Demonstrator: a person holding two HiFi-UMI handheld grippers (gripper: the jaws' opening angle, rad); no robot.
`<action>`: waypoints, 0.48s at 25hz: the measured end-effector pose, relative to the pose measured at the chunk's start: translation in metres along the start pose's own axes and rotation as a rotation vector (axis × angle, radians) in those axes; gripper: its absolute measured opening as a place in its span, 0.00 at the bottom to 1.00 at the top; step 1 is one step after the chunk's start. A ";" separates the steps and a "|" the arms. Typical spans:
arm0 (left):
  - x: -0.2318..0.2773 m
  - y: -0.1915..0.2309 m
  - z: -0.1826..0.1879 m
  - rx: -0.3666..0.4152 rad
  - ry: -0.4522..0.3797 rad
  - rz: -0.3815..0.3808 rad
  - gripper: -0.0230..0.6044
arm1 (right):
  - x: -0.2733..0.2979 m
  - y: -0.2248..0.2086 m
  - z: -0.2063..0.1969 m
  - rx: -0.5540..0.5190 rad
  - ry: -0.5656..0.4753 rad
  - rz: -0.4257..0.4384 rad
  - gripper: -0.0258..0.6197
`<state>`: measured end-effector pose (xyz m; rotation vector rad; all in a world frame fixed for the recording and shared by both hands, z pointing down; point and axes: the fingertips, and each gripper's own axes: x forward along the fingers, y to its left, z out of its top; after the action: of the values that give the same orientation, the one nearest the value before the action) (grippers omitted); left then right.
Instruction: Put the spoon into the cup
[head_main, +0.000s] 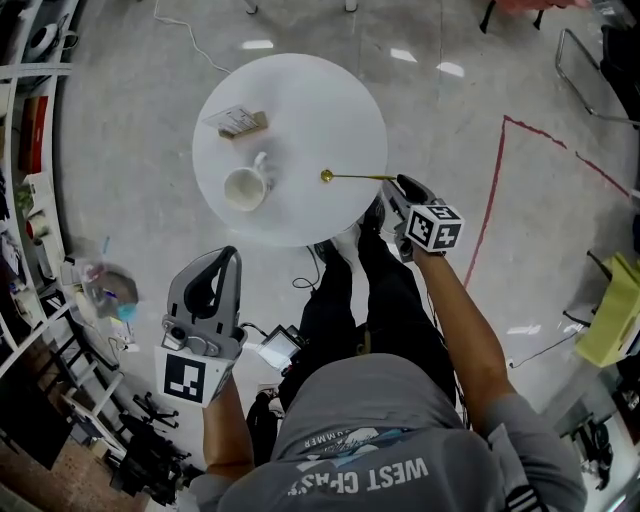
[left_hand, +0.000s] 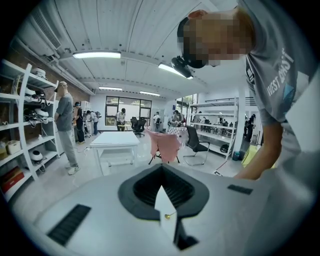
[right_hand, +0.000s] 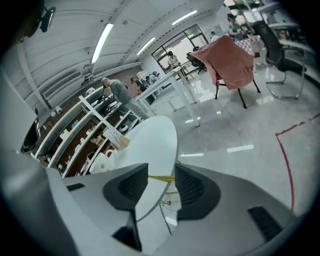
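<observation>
Left claw (head_main: 233, 258) hangs at 7 o'clock off the round surface (head_main: 320, 105), tips pressed together on nothing, well apart from everything on top. Right claw (head_main: 400, 184) sits at the surface's 3 o'clock rim, spread, with the handle of the spoon (head_main: 356, 177) in the gap. The right gripper view shows that thin gold handle (right_hand: 162, 177) crossing between the pads, and neither pad visibly presses it.

The spoon lies on the surface with its long axis running 3 to 9 o'clock, handle end at the claw and bowl toward the middle. The cup (head_main: 245, 188) stands upright past the bowl at 9 o'clock, apart from it, with its handle turned to about 1 o'clock.

The right claw is plainly the nearer one. I judge the coming move is to close on the handle end, then carry the spoon along its own line toward 9 o'clock.

As for writing, the shirt (head_main: 380, 440) reads "WEST COAST". Print on the small box (head_main: 240, 122) at 11 o'clock is too small to read
</observation>
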<state>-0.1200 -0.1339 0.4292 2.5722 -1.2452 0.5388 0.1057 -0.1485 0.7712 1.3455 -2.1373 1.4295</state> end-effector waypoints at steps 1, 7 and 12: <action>0.001 0.000 -0.002 -0.001 0.005 -0.002 0.04 | 0.002 -0.004 -0.003 0.034 -0.004 0.002 0.28; 0.010 -0.001 -0.011 -0.003 0.031 -0.012 0.04 | 0.016 -0.025 -0.011 0.157 -0.023 0.018 0.33; 0.015 -0.004 -0.014 -0.007 0.046 -0.022 0.04 | 0.022 -0.026 -0.017 0.251 -0.024 0.080 0.33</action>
<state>-0.1114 -0.1366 0.4480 2.5492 -1.2006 0.5851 0.1096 -0.1490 0.8095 1.3791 -2.1035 1.7717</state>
